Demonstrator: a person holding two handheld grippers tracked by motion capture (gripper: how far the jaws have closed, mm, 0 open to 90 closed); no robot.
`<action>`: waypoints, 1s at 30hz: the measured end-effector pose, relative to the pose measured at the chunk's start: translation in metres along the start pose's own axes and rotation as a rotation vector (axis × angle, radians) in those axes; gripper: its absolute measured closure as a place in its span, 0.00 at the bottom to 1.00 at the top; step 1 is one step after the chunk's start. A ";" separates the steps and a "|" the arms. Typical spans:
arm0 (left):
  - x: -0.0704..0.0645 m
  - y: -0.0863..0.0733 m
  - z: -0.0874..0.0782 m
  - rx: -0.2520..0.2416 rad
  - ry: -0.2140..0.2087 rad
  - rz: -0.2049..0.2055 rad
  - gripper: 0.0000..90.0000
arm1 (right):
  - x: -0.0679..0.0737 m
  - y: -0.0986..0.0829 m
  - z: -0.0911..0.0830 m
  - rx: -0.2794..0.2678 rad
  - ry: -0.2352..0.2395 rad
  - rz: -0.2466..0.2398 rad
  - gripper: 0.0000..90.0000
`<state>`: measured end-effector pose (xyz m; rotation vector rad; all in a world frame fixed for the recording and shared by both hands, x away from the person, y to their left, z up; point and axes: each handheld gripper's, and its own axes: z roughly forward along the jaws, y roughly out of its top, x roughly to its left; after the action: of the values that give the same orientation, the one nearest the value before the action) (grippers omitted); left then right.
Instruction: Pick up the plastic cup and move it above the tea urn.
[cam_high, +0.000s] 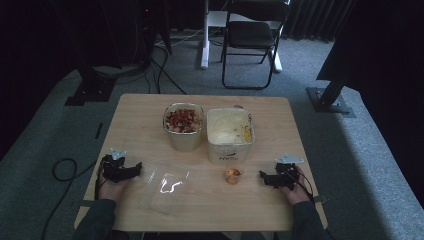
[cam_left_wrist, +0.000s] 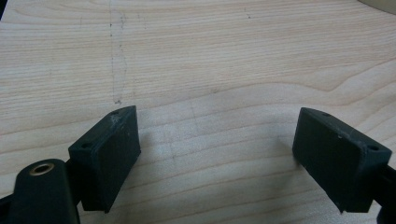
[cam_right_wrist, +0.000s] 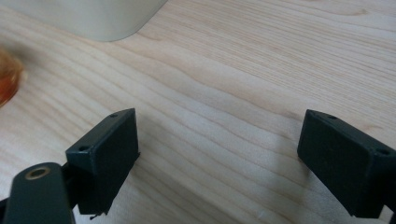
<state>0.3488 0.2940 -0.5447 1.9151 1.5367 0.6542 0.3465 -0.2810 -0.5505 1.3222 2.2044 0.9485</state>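
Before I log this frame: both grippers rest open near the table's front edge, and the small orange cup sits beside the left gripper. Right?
Not quite. In the high view the small orange cup sits nearer the right gripper, not the left gripper. Both are open, near the front edge of the table.

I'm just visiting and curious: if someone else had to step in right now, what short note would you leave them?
Left gripper: open, empty, low over the table, beside the clear plastic lid.
Right gripper: open, empty, near the small orange cup.
Behind them stand two open tubs side by side: the left tub holds a reddish mix, the cream tub something pale.
Done: nothing is picked up yet.
Left: probably everything; the lid and the cup are the nearest things to grasp.
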 end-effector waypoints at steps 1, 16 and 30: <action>0.000 0.000 0.000 0.000 0.000 0.000 0.17 | 0.000 -0.001 -0.001 -0.001 0.009 -0.009 0.13; -0.006 0.000 -0.011 0.006 0.021 -0.013 0.28 | 0.000 -0.007 -0.007 0.000 0.015 -0.015 0.14; -0.030 -0.003 -0.060 -0.084 -0.150 0.007 0.39 | -0.001 -0.007 -0.007 -0.002 0.010 -0.010 0.15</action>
<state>0.2984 0.2741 -0.5049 1.8635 1.3887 0.5556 0.3377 -0.2864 -0.5505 1.3071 2.2147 0.9559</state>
